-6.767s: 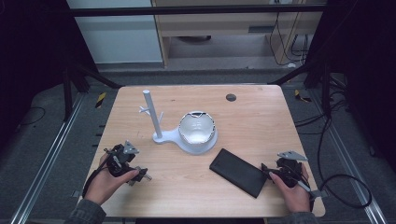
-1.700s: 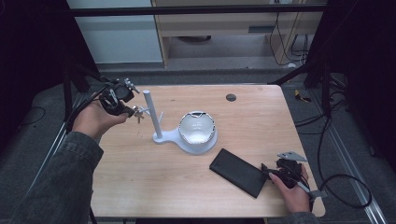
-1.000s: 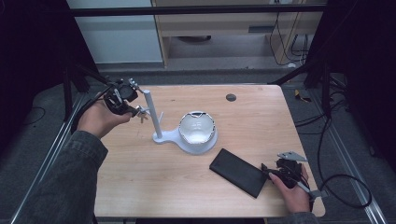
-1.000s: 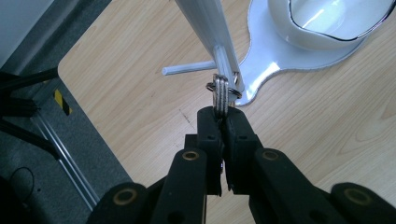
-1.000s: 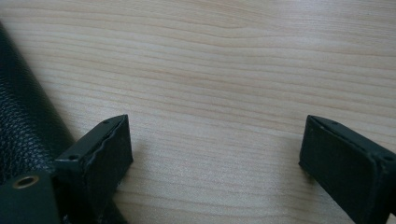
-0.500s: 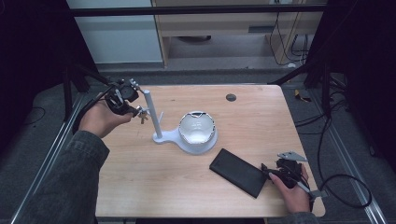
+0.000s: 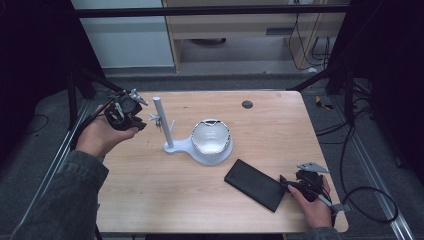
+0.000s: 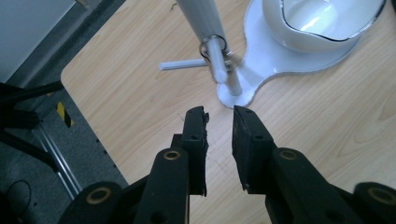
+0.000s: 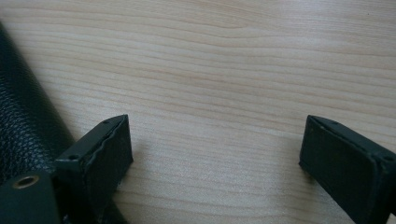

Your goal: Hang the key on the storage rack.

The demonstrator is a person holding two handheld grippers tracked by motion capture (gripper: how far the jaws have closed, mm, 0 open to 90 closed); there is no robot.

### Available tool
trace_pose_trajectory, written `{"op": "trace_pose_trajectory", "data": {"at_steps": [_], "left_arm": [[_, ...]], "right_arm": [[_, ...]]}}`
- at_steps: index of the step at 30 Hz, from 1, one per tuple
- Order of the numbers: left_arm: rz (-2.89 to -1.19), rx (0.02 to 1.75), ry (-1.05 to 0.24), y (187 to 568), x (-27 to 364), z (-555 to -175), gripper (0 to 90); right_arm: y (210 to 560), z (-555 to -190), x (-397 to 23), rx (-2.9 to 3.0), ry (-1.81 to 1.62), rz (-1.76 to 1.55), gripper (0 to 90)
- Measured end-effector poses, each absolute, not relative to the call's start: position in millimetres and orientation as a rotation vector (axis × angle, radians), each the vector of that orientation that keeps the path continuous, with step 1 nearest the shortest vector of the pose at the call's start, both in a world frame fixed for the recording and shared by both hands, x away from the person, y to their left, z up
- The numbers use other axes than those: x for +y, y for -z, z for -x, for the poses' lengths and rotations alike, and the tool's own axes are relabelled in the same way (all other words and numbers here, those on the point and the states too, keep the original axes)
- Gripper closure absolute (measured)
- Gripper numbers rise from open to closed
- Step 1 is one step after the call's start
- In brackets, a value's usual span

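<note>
Left gripper (image 8: 219, 121): jaws stand slightly apart with nothing between them; they have just been opening. They point at a small metal ring (image 8: 215, 46) hung on a side peg of the white stand (image 8: 205, 18), which in the high view rises left of centre (image 7: 163, 122), its base carrying a white dish (image 7: 211, 137). The left gripper (image 7: 125, 110) hovers just left of the post there.

Right gripper (image 9: 215, 144): jaws released wide, empty, low over bare wood beside a black leather case (image 9: 23, 121); in the high view this gripper (image 7: 305, 182) sits at lower right, at the end of the case (image 7: 255, 184).

Risks, as judged: the ring sits loosely on a thin peg, so a brush from the jaws while withdrawing could knock it off onto the counter. A bump against the slim post could rock the stand and its dish.

Surface: light wood-grain counter (image 7: 270, 125), one dark round spot (image 7: 247, 104) near the far edge. Surroundings: dim room, dark frame legs, cables on the grey floor at right, pale cabinet fronts at the top of the frame.
</note>
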State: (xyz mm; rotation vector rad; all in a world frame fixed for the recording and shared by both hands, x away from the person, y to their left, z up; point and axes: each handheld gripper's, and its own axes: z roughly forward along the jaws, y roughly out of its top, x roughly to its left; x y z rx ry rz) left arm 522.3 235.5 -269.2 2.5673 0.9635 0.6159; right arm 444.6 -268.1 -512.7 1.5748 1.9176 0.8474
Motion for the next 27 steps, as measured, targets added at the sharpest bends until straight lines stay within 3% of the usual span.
{"op": "trace_pose_trajectory", "data": {"at_steps": [12, 27], "left_arm": [[-2.559, 0.825, -0.562, 294.3, 216.2, -485.7, 73.7], [-2.603, 0.682, -0.459, 349.3, 153.2, -470.8, 64.6]], "right_arm": [[512.5, -444.7, -267.8, 1.914, -0.854, -1.579, 9.4], [512.5, -444.7, -267.8, 1.914, -0.853, -1.579, 9.4]]}}
